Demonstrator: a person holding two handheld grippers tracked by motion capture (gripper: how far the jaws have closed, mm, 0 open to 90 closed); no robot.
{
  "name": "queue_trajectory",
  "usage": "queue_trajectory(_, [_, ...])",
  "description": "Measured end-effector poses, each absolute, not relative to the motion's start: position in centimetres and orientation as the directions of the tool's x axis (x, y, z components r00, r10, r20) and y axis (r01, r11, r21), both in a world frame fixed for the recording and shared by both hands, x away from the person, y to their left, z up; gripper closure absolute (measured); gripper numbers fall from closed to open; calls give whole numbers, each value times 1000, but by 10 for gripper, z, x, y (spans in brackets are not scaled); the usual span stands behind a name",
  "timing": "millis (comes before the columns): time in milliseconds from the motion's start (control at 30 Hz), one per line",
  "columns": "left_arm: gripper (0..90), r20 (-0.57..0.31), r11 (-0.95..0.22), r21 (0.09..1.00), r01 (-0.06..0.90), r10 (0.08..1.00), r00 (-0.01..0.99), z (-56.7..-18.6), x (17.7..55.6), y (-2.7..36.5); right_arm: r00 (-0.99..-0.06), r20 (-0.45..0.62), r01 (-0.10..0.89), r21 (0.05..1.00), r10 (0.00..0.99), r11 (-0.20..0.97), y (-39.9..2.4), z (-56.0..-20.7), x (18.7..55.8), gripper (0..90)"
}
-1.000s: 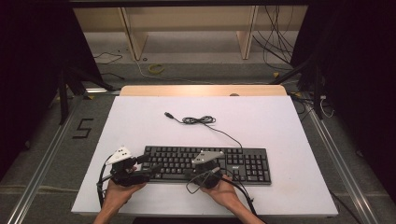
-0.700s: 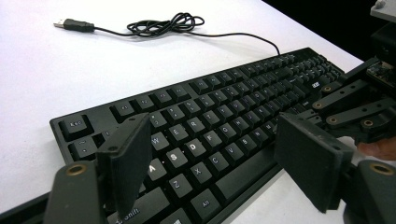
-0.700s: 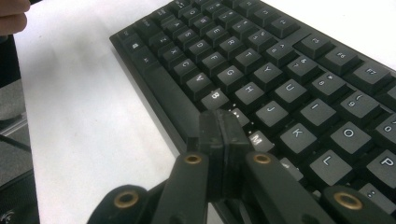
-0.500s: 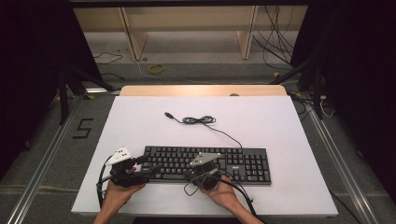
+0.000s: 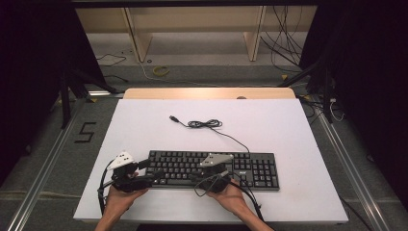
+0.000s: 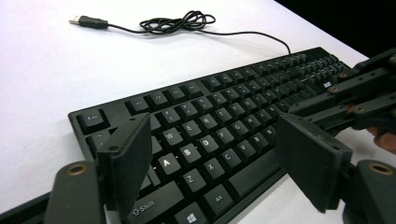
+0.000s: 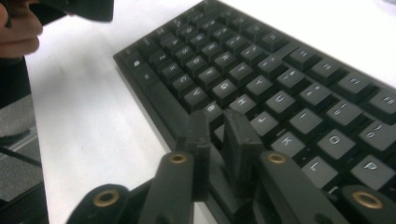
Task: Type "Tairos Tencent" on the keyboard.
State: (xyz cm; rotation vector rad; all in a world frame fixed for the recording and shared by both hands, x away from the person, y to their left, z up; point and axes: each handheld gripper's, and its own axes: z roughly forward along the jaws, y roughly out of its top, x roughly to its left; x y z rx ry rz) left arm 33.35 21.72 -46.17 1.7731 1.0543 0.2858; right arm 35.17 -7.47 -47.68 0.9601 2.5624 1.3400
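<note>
A black keyboard [image 5: 211,168] lies near the front of the white table [image 5: 288,125], and its cable [image 5: 207,124] coils behind it. My left gripper [image 5: 150,174] is at the keyboard's left end. Its jaws are wide open over the left-hand keys [image 6: 187,151], and nothing is between the left gripper's [image 6: 215,140] pads. My right gripper [image 5: 195,178] hovers low at the keyboard's front edge near the middle and points left. The right gripper's [image 7: 217,123] jaws have just been opening. A narrow gap separates the pads above the keyboard's [image 7: 280,79] lower key rows, with nothing held.
The USB plug [image 5: 174,118] rests on bare table behind the keyboard. A wooden strip [image 5: 207,93] runs along the table's far edge, with shelving and loose cables on the floor beyond. In the left gripper view, the right gripper [image 6: 345,93] is at the right.
</note>
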Motion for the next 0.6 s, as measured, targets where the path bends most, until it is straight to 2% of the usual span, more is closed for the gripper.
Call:
queue_trajectory(400, [349, -265, -115, 810, 575, 803, 533, -466, 337, 220, -776, 226, 503, 785, 589, 362, -81, -467, 363, 485])
queue_trajectory(600, [433, -265, -126, 785, 606, 817, 513, -469, 338, 222, -776, 231, 504, 786, 586, 358, -77, -462, 370, 396])
